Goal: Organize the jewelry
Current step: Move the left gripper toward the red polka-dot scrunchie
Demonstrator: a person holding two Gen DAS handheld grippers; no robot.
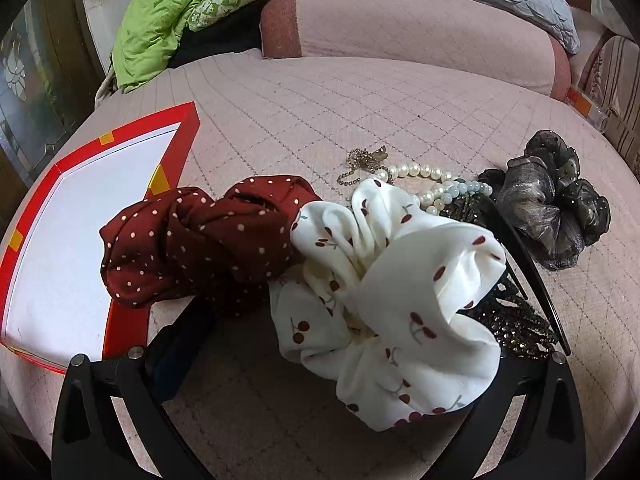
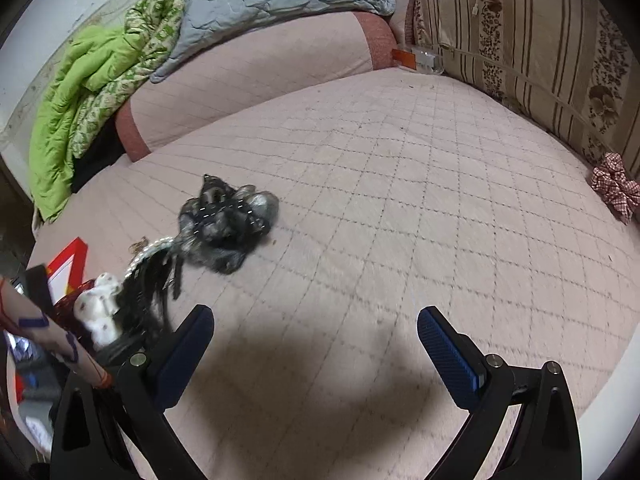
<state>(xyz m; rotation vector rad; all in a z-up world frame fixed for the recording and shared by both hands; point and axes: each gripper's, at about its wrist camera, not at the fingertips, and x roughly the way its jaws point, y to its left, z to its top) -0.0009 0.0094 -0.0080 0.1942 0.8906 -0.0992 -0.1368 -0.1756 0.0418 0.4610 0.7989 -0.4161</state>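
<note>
Cherry-print white scrunchie [image 1: 384, 312] fills the space just ahead of the left tongs [image 1: 316, 360]; its folds hide the right finger, so whether those tongs are spread around it or pinching it I cannot tell. Touching the white scrunchie on its left is a red dotted scrunchie [image 1: 200, 240], which overlaps the rim of the red box [image 1: 128, 328], whose white floor looks bare. Behind the white scrunchie lie a pearl string [image 1: 432, 192] and a small gold chain [image 1: 360, 164]; under its right side a dark sparkly clip [image 1: 516, 320] pokes out, and further right sits a grey gauzy scrunchie [image 1: 552, 208]. All rest on the pink quilted bed [image 1: 300, 112].

Right tongs [image 2: 316, 344] hang spread wide over bare quilt, well to the right of the pile, holding nothing.

The risk, as I see it, is the tangle: lifting the white scrunchie may drag the pearls or clip along and spill them short of the box.
</note>
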